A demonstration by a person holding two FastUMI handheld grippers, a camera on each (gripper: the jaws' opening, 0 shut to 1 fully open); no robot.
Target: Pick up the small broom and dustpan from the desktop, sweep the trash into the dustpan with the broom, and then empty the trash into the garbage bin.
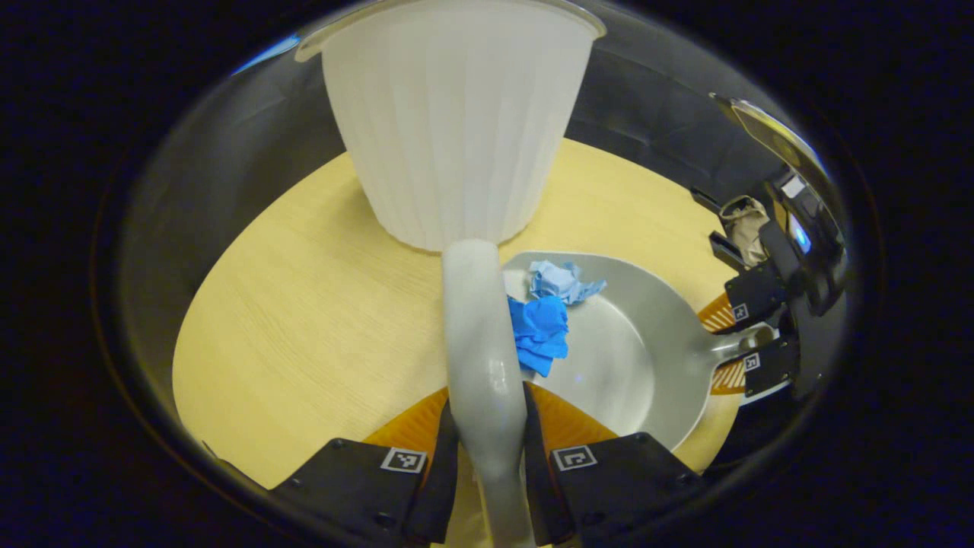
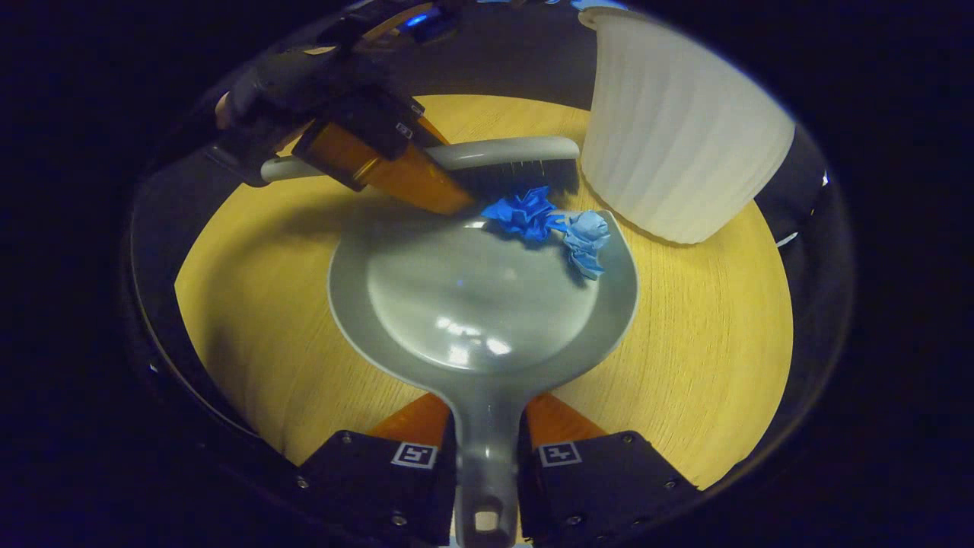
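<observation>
Left gripper view, hand-held gripper [image 1: 487,449] clamped on broom handle [image 1: 479,342] (both fingers pressing)

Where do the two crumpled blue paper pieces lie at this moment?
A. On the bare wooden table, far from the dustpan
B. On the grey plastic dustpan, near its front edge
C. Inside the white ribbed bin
B: both crumpled blue paper pieces rest on the grey plastic dustpan near its front edge, beside the broom's bristles.

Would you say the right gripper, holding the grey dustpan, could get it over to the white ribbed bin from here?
Probably yes. The right gripper is shut on the grey plastic dustpan, whose handle sits between its fingers, and the white ribbed bin stands just beyond the pan's far rim. The bare wooden tabletop lies between them.
</observation>
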